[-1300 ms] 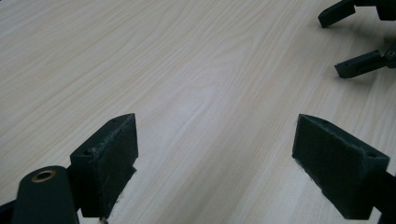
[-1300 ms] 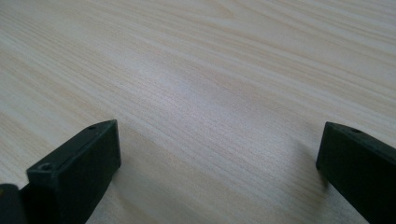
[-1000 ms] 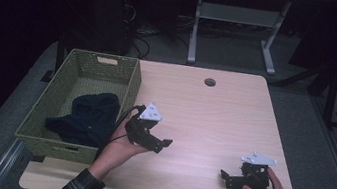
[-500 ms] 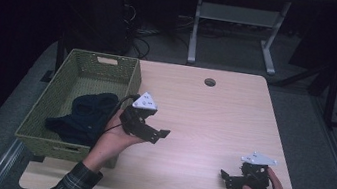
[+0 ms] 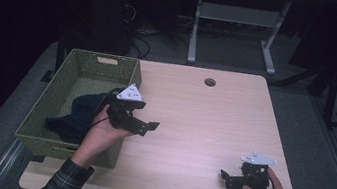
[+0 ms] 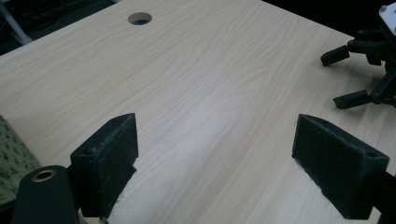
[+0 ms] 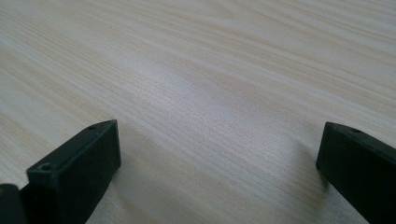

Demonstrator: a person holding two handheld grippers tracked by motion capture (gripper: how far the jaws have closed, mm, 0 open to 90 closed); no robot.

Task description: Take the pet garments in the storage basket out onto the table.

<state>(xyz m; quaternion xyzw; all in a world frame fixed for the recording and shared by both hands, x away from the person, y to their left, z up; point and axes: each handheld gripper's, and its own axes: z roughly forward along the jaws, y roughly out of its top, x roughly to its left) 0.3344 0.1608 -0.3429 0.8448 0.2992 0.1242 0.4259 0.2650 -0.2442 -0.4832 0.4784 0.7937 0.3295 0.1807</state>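
One gripper, left gripper [image 5: 144, 125], higher, basketward.

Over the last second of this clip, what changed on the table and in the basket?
The left hand-held gripper rose and drifted back toward the basket, jaws open and empty throughout. The right hand-held gripper stayed low near the table's front right corner, open. The dark cloth stayed in the basket. Nothing was taken hold of or let go.
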